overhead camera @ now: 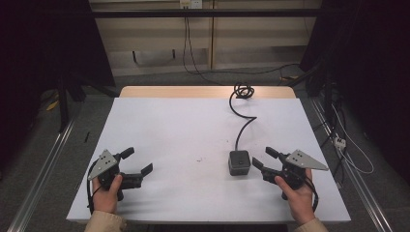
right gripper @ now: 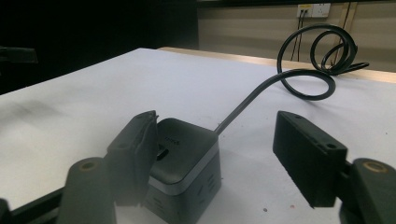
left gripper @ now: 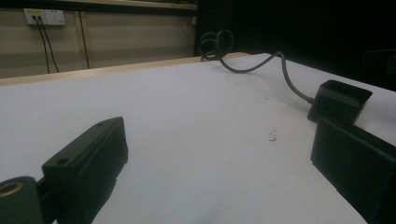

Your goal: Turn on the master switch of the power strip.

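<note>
A small dark cube-shaped power box [overhead camera: 239, 162] sits on the white table [overhead camera: 183, 135], toward the near right, with rounded edges, a matte dark top and a paler grey band around its sides. A thick black cable [overhead camera: 240, 121] leaves its far side, snakes across the table and ends in a loose coil near the far wooden edge.

The right gripper [overhead camera: 264, 159], held in the person's right hand [overhead camera: 296, 191], lies just beside the box on its right, jaws spread wide and holding nothing. In the right gripper view the box [right gripper: 184, 163] sits low between the black jaws, close against the left one, which partly hides it, and well short of the right one; whether that jaw touches it cannot be told.

The left gripper [overhead camera: 137, 161], in the left hand [overhead camera: 107, 188], rests well apart on the near left, its jaws also spread and empty, pointing across the table toward the box [left gripper: 338, 100].

The likely step is grasping the box. To do it well, the right gripper should centre the cube between its blocky, hard plastic jaws, square to the flat sides, and close gently, since the smooth casing could slip and the stiff cable may tug it sideways.
</note>
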A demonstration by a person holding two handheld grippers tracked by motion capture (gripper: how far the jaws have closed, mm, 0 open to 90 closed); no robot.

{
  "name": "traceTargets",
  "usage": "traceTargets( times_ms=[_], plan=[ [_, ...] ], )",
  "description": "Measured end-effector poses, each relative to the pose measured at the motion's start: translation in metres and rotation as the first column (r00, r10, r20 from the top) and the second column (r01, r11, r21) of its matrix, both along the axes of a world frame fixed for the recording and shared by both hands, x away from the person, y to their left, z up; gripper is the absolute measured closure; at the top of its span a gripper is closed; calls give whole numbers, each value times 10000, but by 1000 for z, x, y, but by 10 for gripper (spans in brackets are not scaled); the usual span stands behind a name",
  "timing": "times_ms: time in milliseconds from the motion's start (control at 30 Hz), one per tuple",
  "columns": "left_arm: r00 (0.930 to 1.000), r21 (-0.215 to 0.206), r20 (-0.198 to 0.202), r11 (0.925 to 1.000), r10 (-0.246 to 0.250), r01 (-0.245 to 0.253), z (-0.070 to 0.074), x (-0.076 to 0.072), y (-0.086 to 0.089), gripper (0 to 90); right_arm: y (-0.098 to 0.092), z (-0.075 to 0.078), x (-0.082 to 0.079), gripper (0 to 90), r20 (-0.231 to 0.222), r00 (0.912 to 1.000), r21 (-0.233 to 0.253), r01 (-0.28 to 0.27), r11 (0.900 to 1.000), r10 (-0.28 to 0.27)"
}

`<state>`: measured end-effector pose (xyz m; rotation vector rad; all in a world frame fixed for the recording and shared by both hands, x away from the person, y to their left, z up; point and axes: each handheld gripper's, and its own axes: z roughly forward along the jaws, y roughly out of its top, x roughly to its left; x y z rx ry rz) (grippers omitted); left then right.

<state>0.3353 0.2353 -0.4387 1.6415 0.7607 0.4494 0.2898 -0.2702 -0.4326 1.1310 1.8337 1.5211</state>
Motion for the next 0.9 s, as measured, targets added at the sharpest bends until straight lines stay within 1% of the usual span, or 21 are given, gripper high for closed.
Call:
traceTargets(
  times_ms=[100,167,267,633,667,700,900],
  plan=[
    [10000,-39,-22,10000,11,-11,0,0,0,35,0,1,0,354,7,10000,-22,8,10000,-8],
    [10000,7,8,10000,4,-4,0,0,0,35,0,1,0,365,-12,10000,-12,18,10000,-18],
    [10000,-25,-28,10000,15,-15,0,0,0,35,0,2,0,419,-87,10000,-38,-30,10000,30],
    [10000,-7,-15,10000,35,-35,0,0,-1,35,-1,5,3,498,-197,9998,59,-61,10000,62],
    [10000,19,11,10000,4,-4,0,0,-1,35,0,5,4,535,-166,9997,90,-153,9998,154],
    [10000,14,8,10000,10,-10,0,0,-1,35,1,6,5,550,-156,9997,101,-201,9997,203],
    [10000,2,11,10000,32,-32,0,0,0,35,4,7,9,601,-229,9993,64,-302,9995,304]
  ],
)
